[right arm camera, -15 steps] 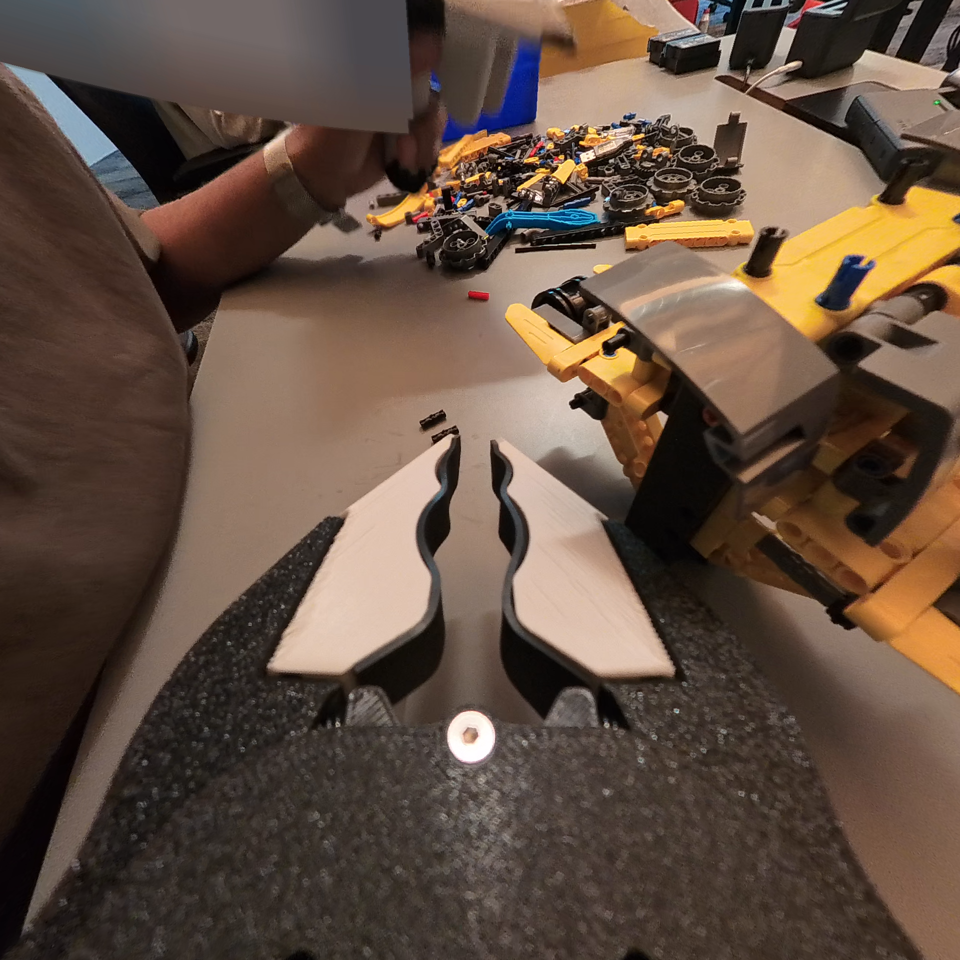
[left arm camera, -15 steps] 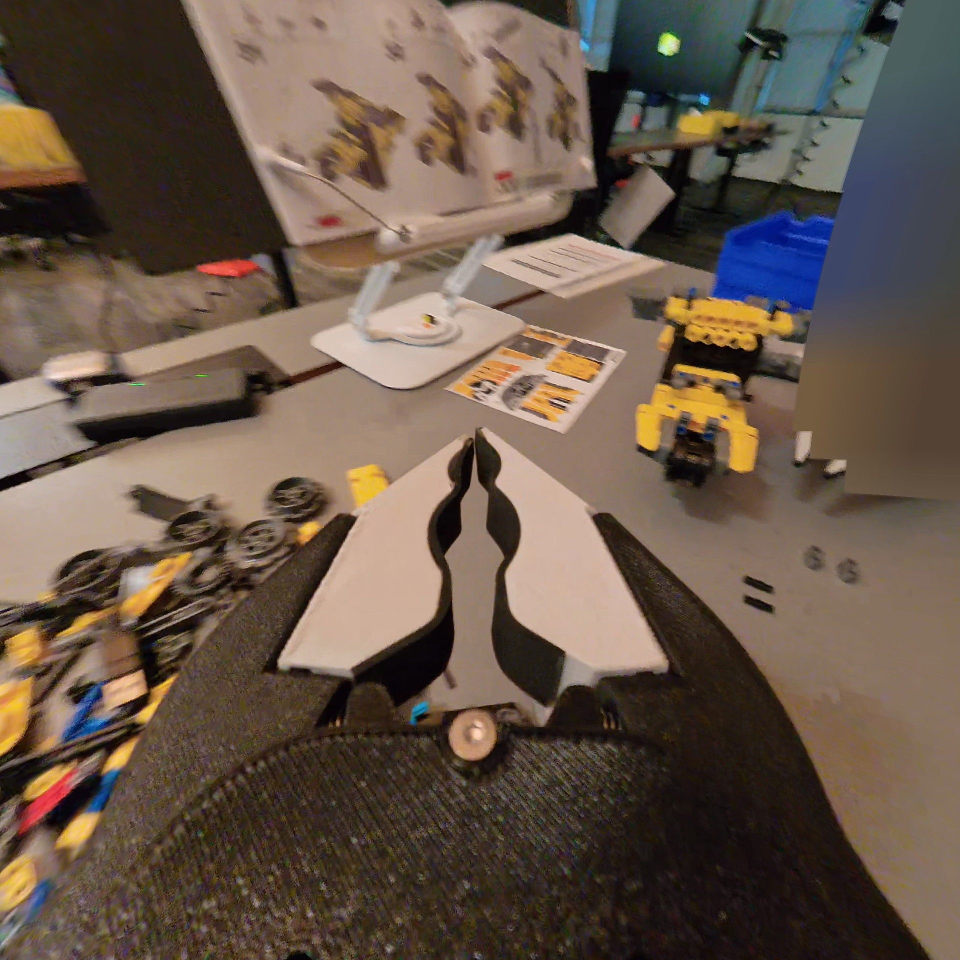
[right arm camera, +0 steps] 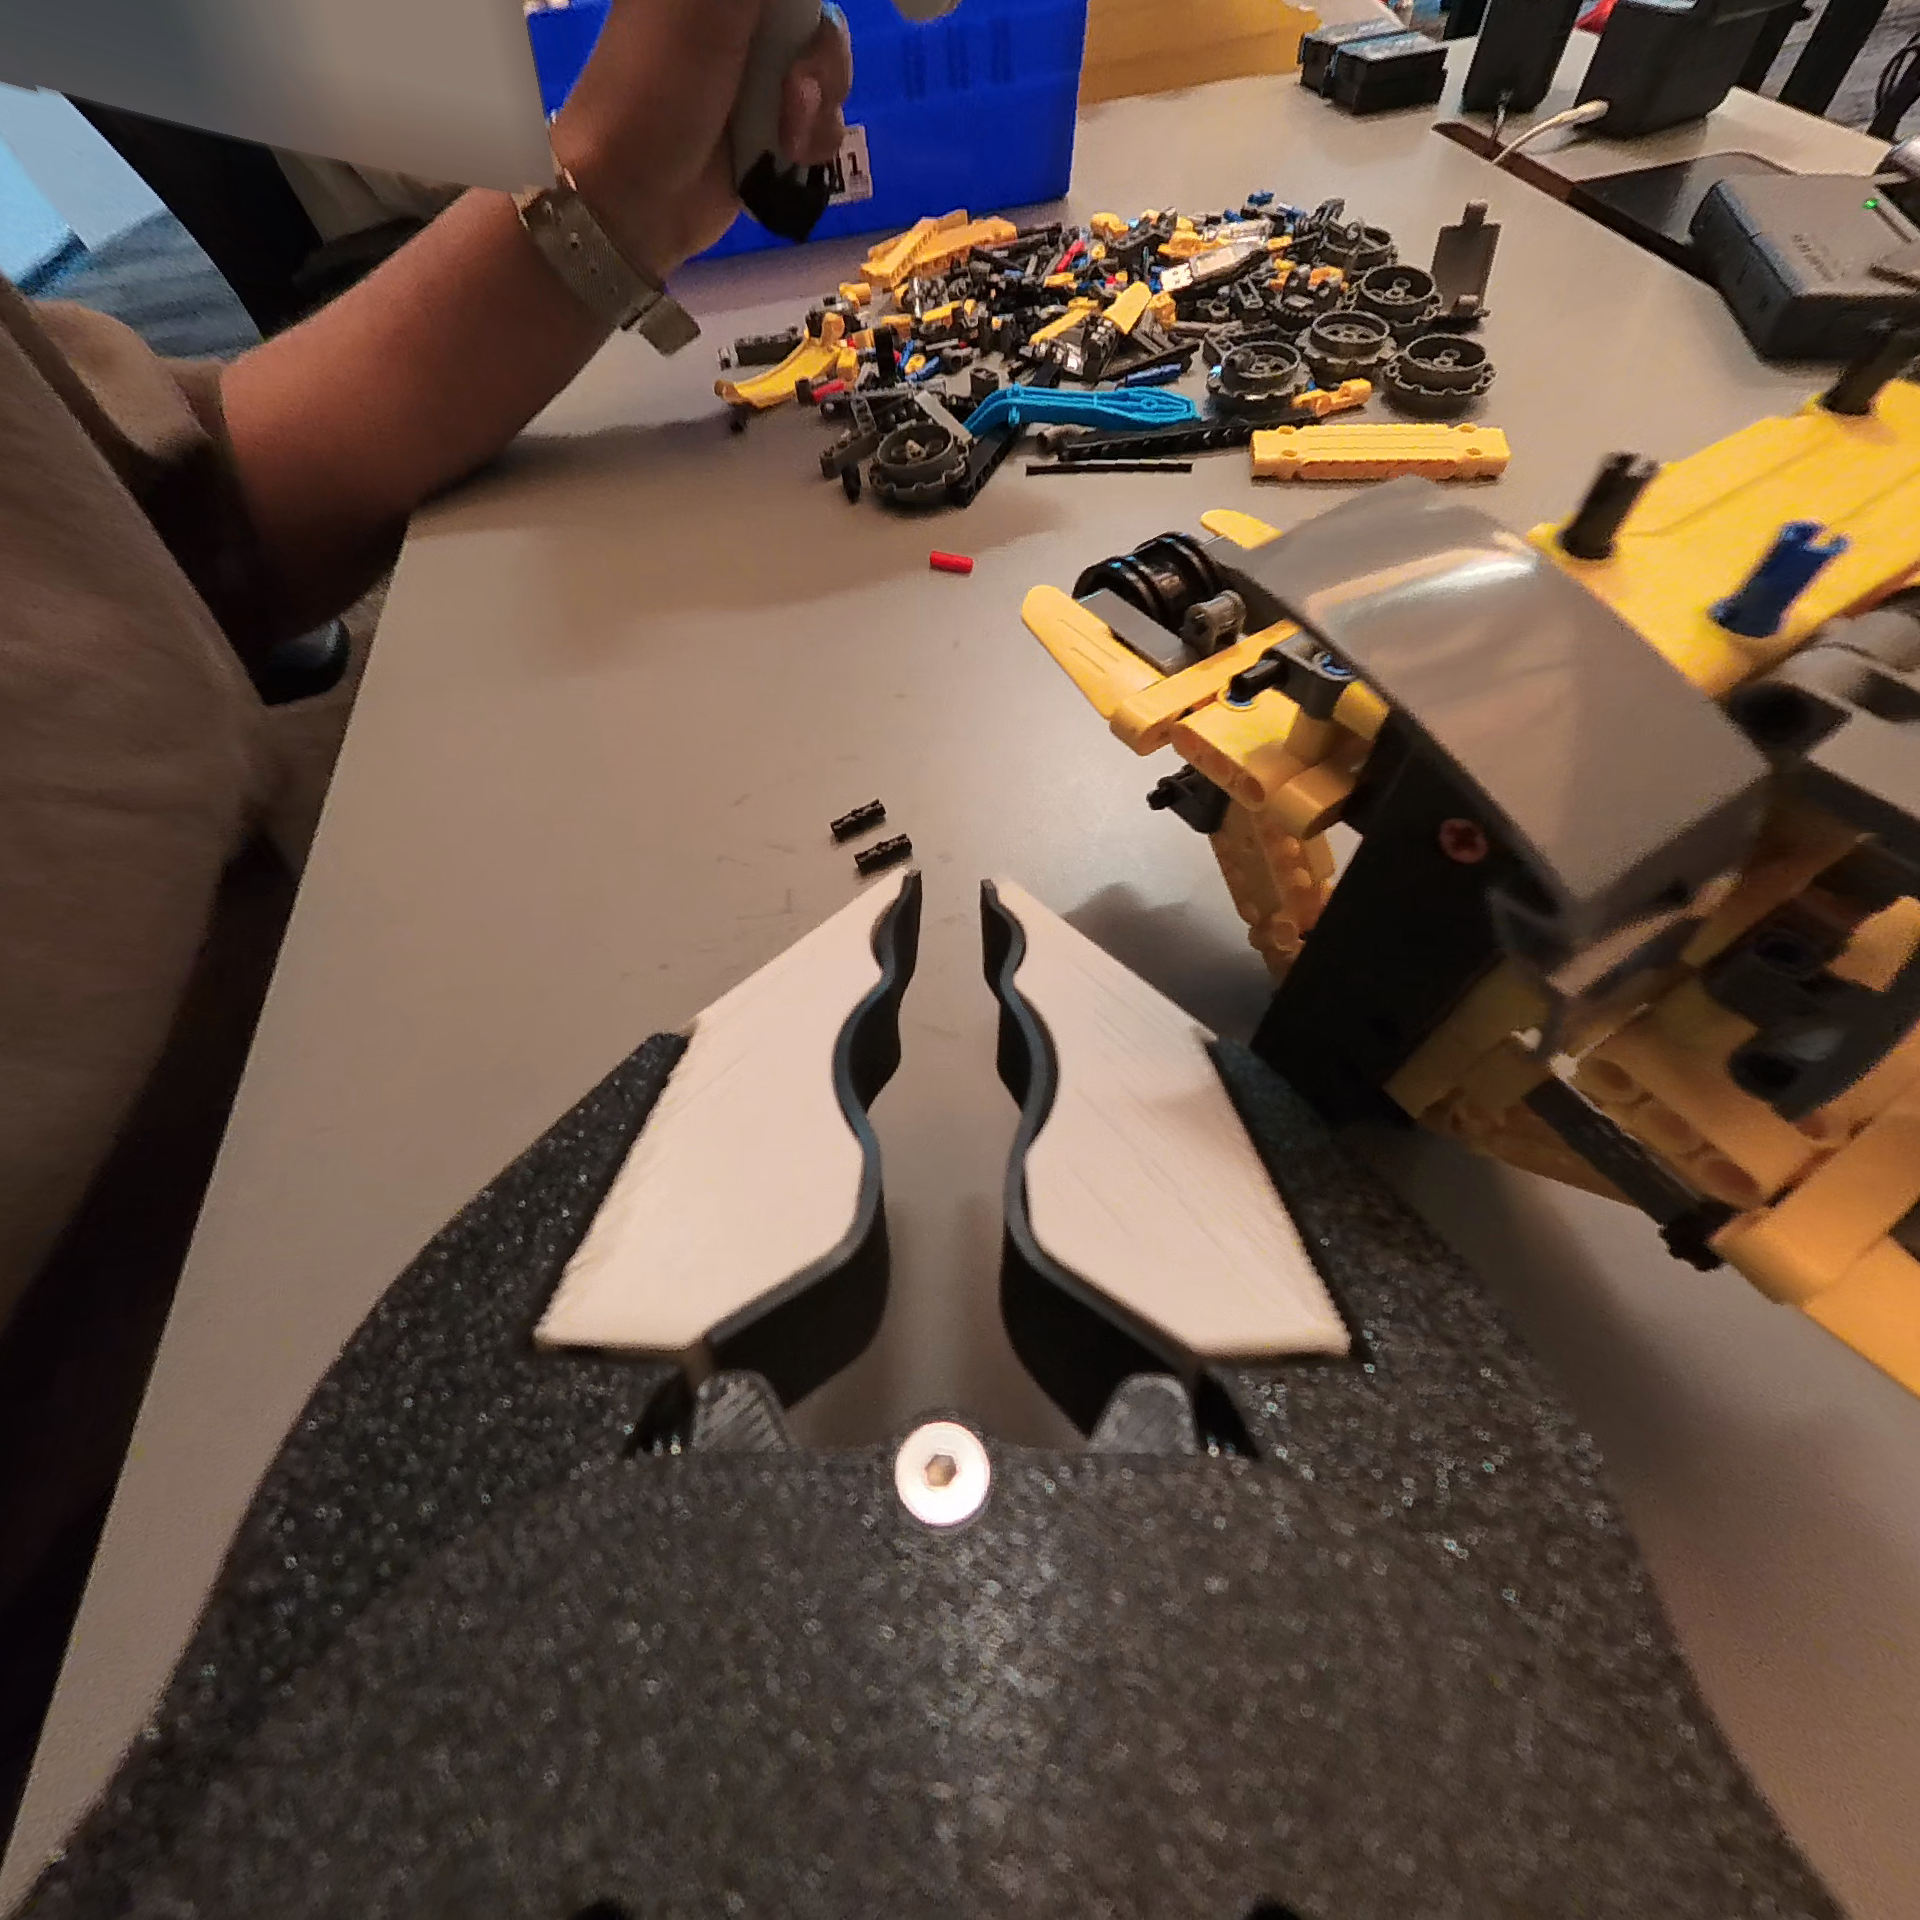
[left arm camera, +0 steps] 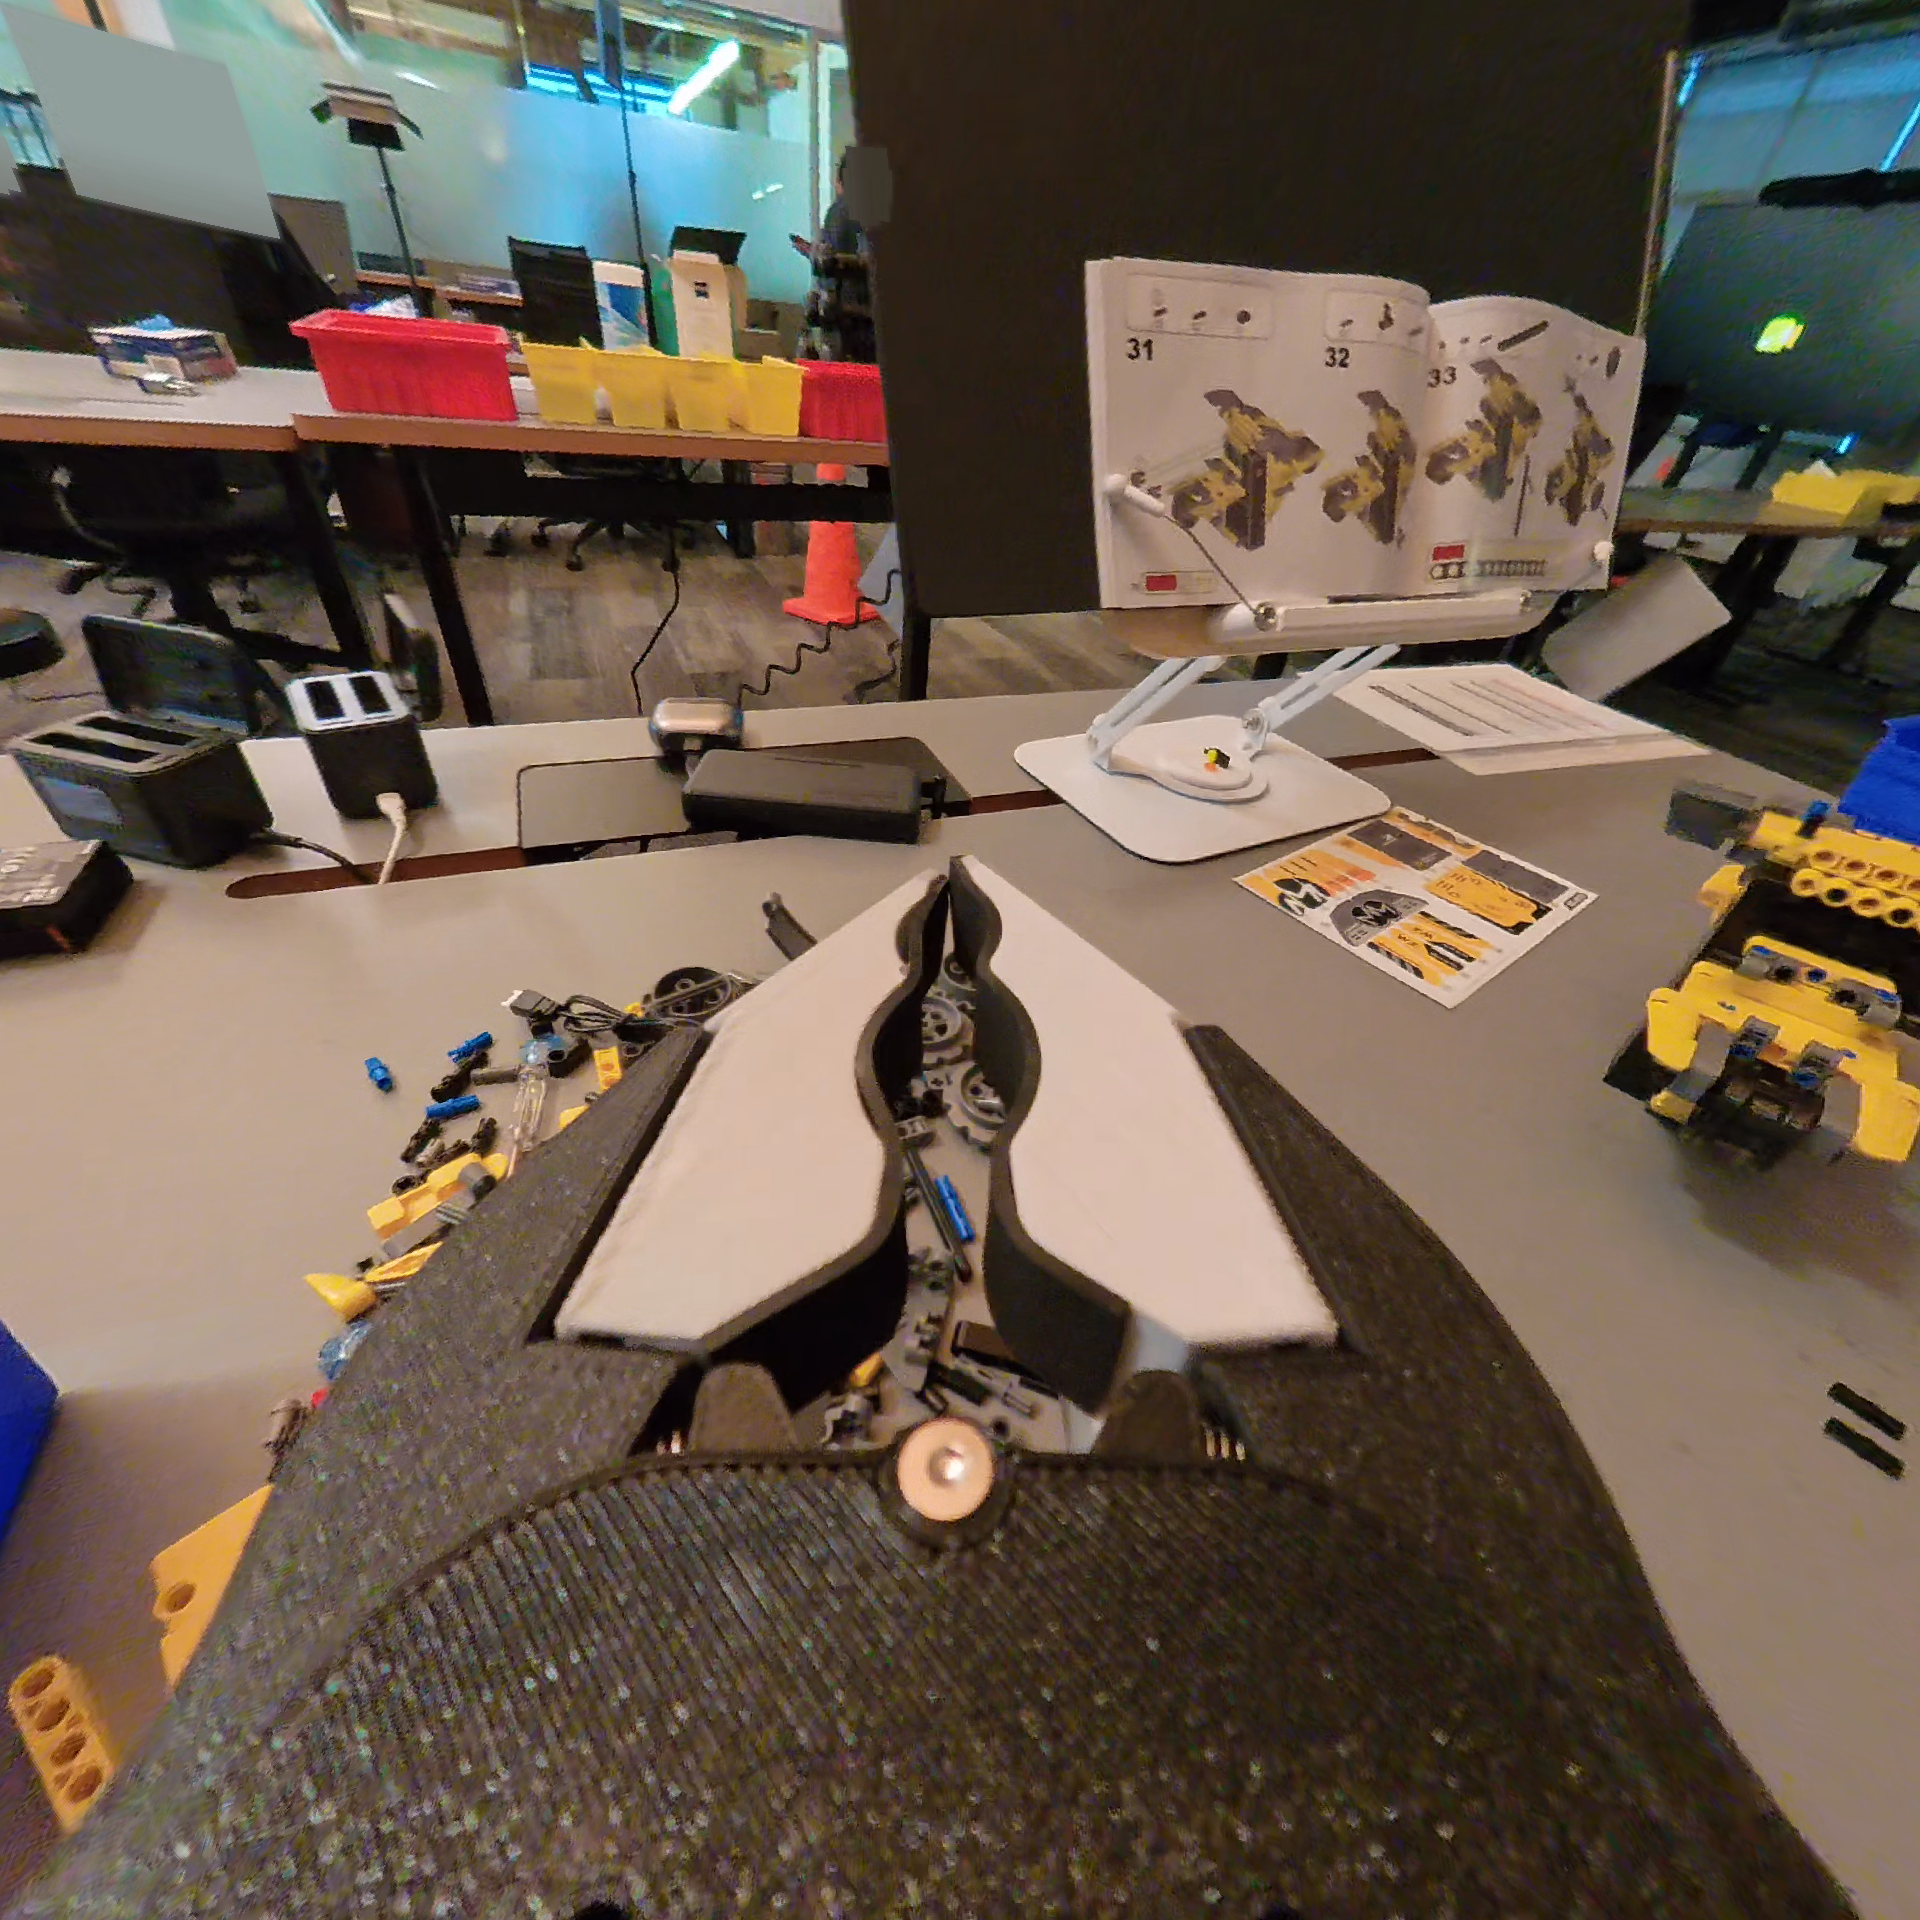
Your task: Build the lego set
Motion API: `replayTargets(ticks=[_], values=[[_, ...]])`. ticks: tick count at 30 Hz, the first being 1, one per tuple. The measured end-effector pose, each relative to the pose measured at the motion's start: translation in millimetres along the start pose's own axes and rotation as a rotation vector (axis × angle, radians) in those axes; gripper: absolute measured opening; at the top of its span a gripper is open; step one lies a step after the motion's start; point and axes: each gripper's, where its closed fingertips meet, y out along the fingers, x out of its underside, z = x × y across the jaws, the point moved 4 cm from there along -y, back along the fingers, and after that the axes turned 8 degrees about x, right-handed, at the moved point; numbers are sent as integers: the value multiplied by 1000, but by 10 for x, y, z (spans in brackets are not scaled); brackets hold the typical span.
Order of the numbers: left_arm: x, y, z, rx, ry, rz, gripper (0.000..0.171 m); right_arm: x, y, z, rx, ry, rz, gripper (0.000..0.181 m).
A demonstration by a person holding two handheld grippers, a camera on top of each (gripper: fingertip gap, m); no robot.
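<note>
In the left wrist view, the left gripper (left arm camera: 948, 883) hangs over a heap of loose building-toy parts (left arm camera: 488, 1132) on the grey desk (left arm camera: 208, 1018), its jaws together at the tips with nothing between them; grey gear wheels and a blue pin show through the gap farther back. Toward the far edge of the desk, an open instruction booklet (left arm camera: 1351, 436) rests on a white stand (left arm camera: 1205, 790), with a yellow-and-black sticker sheet (left arm camera: 1413, 904) lying just in front of it. A partly built yellow vehicle model (left arm camera: 1797, 1008) sits at the right edge, and two small black pins (left arm camera: 1865, 1429) lie nearer. In the right wrist view, the right gripper (right arm camera: 951, 888) sits low over bare desk with its jaws slightly apart and empty, the same two black pins (right arm camera: 871, 836) just beyond its tips. The yellow vehicle model (right arm camera: 1507, 831) stands just beside it on the right. Farther off lies the parts heap (right arm camera: 1122, 322), a blue bin (right arm camera: 935, 114) behind it, and a person's hand (right arm camera: 707, 135) grips the other gripper's handle above.
</note>
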Motion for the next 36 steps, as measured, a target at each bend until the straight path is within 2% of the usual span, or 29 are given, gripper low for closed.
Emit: replayTargets(ticks=[3, 6, 8, 13, 18, 20, 23, 28, 36], values=[[32, -38, -43, -19, -19, 0, 0, 8, 10, -6, 6, -10, -8, 11], [128, -111, -15, -4, -99, -53, 0, 5, 6, 2, 11, -6, -5, 11], [255, -202, 22, 1, -127, -127, 0, 1, 1, 11, 14, 0, -1, 11], [764, -518, 3, -99, -135, -392, 0, 9, 14, 26, 17, 10, -11, 12], [969, -757, -1, -145, -109, -512, 0, 12, 23, 39, 27, 14, -16, 12], [1037, -808, -27, -159, -126, -567, 8, 13, 26, 43, 30, 14, -17, 12], [1113, -805, -19, -155, -125, -608, 11, 18, 32, 42, 35, 10, -22, 12], [1220, -779, -36, -195, -46, -677, 4, 19, 34, 34, 42, -2, -23, 12], [1231, -719, -51, -186, -28, -704, 1, 24, 39, 18, 40, -14, -28, 12]])
